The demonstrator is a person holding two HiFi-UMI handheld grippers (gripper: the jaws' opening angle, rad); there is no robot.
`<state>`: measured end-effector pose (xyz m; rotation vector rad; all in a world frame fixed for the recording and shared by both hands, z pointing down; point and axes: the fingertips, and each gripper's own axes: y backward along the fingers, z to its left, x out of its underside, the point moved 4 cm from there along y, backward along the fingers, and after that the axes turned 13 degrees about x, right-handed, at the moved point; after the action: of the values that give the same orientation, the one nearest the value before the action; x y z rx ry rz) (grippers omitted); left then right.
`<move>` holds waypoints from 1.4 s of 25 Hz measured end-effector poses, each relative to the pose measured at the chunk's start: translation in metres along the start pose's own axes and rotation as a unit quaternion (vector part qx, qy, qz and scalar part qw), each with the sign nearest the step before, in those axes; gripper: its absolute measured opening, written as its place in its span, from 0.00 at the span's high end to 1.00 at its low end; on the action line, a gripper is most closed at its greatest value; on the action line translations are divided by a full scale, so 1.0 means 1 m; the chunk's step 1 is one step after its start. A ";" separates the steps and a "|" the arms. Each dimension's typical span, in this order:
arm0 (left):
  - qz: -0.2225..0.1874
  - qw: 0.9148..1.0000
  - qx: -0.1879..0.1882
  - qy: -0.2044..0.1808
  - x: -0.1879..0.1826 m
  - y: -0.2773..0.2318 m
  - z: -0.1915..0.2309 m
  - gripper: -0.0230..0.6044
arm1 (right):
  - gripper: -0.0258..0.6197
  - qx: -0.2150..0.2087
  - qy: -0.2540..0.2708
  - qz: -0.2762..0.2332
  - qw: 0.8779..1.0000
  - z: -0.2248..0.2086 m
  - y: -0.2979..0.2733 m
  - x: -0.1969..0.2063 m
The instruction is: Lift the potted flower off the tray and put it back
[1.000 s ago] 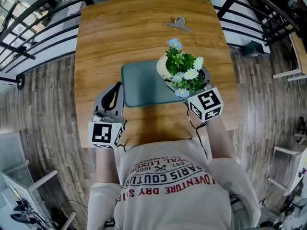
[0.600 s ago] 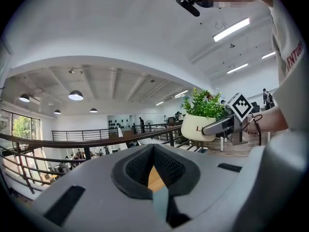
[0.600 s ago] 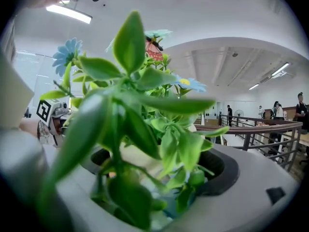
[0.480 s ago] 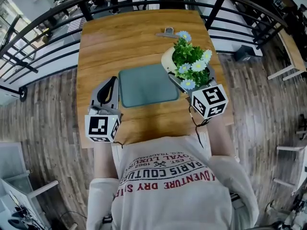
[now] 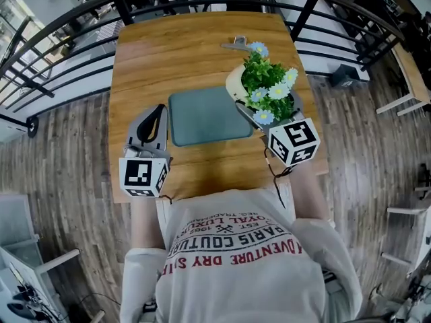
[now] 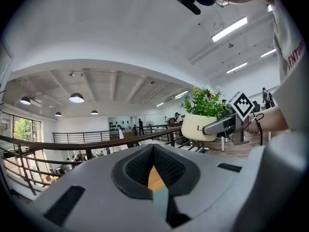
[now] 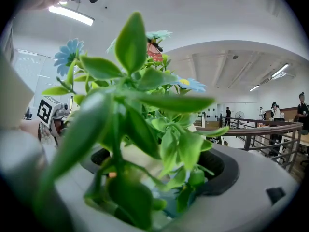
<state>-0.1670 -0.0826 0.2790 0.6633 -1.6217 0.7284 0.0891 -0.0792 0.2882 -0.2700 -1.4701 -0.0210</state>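
Note:
The potted flower (image 5: 266, 86), a cream pot with green leaves and blue and white blossoms, hangs in the air by the far right corner of the grey-green tray (image 5: 202, 116). My right gripper (image 5: 268, 108) is shut on the pot, one finger on each side. In the right gripper view the leaves (image 7: 140, 124) fill the picture and hide most of the jaws. My left gripper (image 5: 152, 123) rests on the wooden table just left of the tray, jaws shut and empty. From the left gripper view the pot (image 6: 199, 125) shows held up at the right.
A metal clip (image 5: 236, 44) lies on the wooden table (image 5: 168, 52) beyond the pot. Black railings (image 5: 60, 19) run round the table's far side and both flanks. The tray's surface bears nothing.
The pot has moved right and slightly away, from over the tray's right part to beside its far right corner. In the last half second it has barely shifted. The left gripper stays put.

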 end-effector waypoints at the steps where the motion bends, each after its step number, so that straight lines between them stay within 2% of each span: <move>1: 0.000 1.000 0.000 0.001 0.001 0.000 0.000 0.94 | 0.19 -0.002 0.001 0.003 1.000 0.001 -0.001 0.002; 5: -0.002 1.000 0.004 0.007 0.004 0.000 -0.003 0.94 | 0.19 -0.021 0.003 0.017 1.000 0.007 -0.010 0.016; 16: 0.003 0.999 0.005 0.051 0.046 -0.002 0.000 0.94 | 0.19 -0.132 0.027 0.054 0.989 0.045 -0.055 0.080; 22: 0.017 0.997 0.003 0.081 0.078 -0.009 0.006 0.94 | 0.19 -0.198 0.069 0.099 0.973 0.063 -0.081 0.133; 28: 0.040 0.995 0.003 0.095 0.111 -0.024 0.003 0.94 | 0.19 -0.250 0.089 0.135 0.955 0.071 -0.105 0.180; 32: 0.070 0.990 -0.011 0.121 0.140 -0.028 0.009 0.94 | 0.19 -0.279 0.103 0.159 0.941 0.086 -0.126 0.213; 35: 0.075 0.988 -0.020 0.131 0.153 -0.028 0.014 0.94 | 0.19 -0.299 0.120 0.166 0.932 0.099 -0.135 0.228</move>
<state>-0.1795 -0.1160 0.4312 0.3994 -1.4487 0.8532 -0.0076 -0.1568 0.5423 -0.9772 -1.1268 -0.2246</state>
